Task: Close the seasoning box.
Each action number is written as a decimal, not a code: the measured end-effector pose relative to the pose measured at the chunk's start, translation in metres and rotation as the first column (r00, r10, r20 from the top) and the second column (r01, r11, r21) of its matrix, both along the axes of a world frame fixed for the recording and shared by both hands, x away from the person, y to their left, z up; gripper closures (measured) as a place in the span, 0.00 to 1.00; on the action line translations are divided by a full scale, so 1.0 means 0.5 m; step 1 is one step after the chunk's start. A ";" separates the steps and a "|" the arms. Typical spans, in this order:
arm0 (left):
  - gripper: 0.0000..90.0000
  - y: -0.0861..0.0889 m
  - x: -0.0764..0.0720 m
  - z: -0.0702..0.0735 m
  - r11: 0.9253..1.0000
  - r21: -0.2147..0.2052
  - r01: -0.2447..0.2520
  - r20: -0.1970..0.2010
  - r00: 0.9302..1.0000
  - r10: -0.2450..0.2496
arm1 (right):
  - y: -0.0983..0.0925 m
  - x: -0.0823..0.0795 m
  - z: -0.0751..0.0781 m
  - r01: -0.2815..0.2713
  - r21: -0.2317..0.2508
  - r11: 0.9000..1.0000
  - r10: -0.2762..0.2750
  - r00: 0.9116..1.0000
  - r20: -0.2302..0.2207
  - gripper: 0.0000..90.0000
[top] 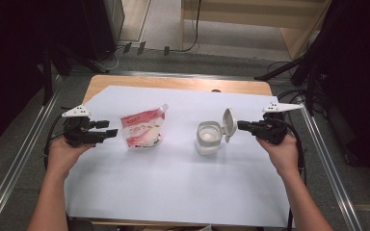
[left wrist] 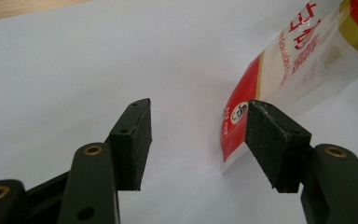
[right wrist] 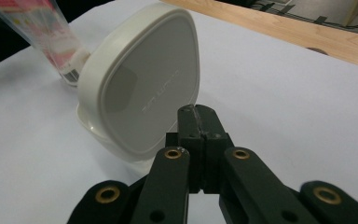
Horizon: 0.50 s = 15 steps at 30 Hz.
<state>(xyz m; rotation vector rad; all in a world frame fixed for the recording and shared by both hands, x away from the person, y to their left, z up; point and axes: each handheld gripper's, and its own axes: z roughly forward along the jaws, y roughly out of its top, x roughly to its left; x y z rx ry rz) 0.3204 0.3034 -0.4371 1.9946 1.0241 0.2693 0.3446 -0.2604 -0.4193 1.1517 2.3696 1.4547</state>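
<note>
1. The red-and-white soft plastic stand-up pouch [top: 143, 127] stands upright on the white paper sheet [top: 173, 192], left of centre. It looks light and limp, and its film is probably slippery; a firm squeeze would crumple it.
2. The left gripper [top: 107, 129] rests just beside the pouch's left edge, jaws roughly half open, holding nothing. The left gripper view shows the pouch's lower edge [left wrist: 242, 126] next to one pad, not between them.
3. The small white rigid plastic container [top: 208, 137] stands right of centre, its hinged lid [right wrist: 140, 88] raised. It looks stiff and light, and may tip if pushed high up.
4. The right gripper [top: 241, 126] sits just behind the lid, jaws fully closed, empty.
5. Recommended holds: the pouch at its stiffer top seam; the container by its base wall.
</note>
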 end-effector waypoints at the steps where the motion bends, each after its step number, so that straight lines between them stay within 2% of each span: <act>1: 0.47 -0.001 0.000 0.000 1.000 0.000 0.003 -0.001 1.000 -0.003 | 0.001 0.003 0.001 0.001 0.003 1.000 -0.001 1.000 -0.006 1.00; 9: 0.46 -0.001 0.002 -0.002 1.000 0.006 0.009 0.003 1.000 -0.009 | 0.018 0.024 0.000 -0.003 0.020 1.000 0.003 1.000 -0.018 1.00; 15: 0.46 -0.002 0.002 -0.002 1.000 0.006 0.013 0.000 1.000 -0.013 | 0.033 0.022 0.005 -0.024 0.019 1.000 0.024 1.000 0.001 1.00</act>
